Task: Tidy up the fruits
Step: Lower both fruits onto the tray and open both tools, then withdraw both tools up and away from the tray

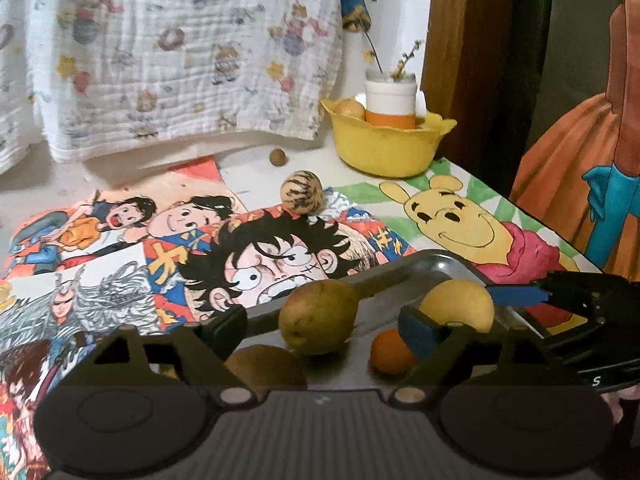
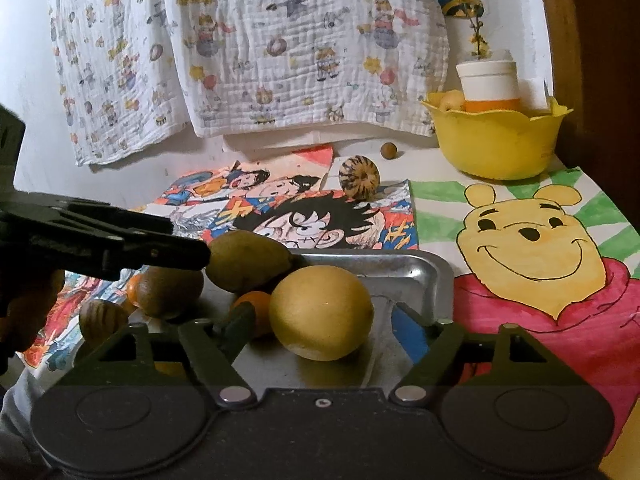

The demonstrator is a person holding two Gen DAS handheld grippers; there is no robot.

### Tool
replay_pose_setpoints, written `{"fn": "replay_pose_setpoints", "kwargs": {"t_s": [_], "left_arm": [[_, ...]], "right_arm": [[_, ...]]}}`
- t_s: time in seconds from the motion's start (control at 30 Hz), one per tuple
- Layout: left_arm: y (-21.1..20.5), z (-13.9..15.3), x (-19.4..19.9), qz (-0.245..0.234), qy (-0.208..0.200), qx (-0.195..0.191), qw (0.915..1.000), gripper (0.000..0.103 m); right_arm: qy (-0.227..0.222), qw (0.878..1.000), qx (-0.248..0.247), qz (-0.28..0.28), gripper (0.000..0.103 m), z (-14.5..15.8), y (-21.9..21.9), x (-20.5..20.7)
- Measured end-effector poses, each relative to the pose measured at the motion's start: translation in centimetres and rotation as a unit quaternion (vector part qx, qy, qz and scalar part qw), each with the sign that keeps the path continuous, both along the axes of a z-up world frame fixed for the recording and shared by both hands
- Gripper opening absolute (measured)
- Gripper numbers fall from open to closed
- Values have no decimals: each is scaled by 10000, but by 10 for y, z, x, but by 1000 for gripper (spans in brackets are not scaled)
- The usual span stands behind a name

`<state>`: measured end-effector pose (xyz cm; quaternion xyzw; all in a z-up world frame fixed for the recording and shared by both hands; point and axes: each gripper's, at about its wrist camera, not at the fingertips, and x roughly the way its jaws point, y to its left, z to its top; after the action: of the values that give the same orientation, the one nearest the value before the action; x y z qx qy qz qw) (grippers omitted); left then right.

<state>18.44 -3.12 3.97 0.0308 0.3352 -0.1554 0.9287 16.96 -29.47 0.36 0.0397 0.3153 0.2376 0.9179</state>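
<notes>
While both my grippers hang over the metal tray (image 2: 424, 276), neither one is clamping anything. My left gripper (image 1: 328, 332) stands spread wide, with the green-brown pear (image 1: 318, 316) lying between its fingers and no pad pressing on it. My right gripper (image 2: 324, 320) is also spread, the big yellow lemon (image 2: 320, 312) sitting in the gap and apart from the right blue pad; I cannot tell whether the left finger touches it.

The tray is dull steel, rectangular, with rounded corners and a raised lip. In it: the pear, matte and speckled; the lemon, smooth and oval; a small glossy orange (image 2: 252, 308) tucked behind the lemon; a fuzzy brown kiwi (image 2: 170, 292). A striped round fruit (image 2: 103, 320) sits at the tray's left end; I cannot tell if it is inside.

Still out on the table: a second striped, ribbed ball-shaped fruit (image 1: 301, 192) on the comic print, and a small brown nut-like ball (image 1: 278, 157) near the cloth hem.

A yellow plastic bowl (image 1: 384, 152) with a scalloped rim sits at the back right and holds a white and orange jar (image 1: 390, 104) and a round pale fruit (image 1: 350, 110).

The table is covered with a painted yellow bear picture (image 2: 532, 252) and manga-style prints (image 1: 120, 248) with yellow characters, unreadable to me. A crinkled white muslin cloth (image 1: 160, 48) with cartoon prints hangs behind. A white "S" marks the right gripper's body in the left wrist view.
</notes>
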Motion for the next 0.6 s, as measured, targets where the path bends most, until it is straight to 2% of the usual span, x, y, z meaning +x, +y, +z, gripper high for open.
{"fn": "replay_pose_setpoints", "kwargs": {"t_s": [0.23, 0.47, 0.6], "left_arm": [[10, 5, -26, 397, -277, -81, 9988, 101], [26, 9, -61, 939, -602, -142, 9937, 102], [37, 9, -85, 1200, -671, -217, 9903, 102]], "right_arm": [[-211, 9997, 140, -3, 89, 7, -2, -16], [-395, 9987, 305, -75, 100, 15, -4, -37], [-534, 9981, 300, -69, 102, 19, -2, -50]]}}
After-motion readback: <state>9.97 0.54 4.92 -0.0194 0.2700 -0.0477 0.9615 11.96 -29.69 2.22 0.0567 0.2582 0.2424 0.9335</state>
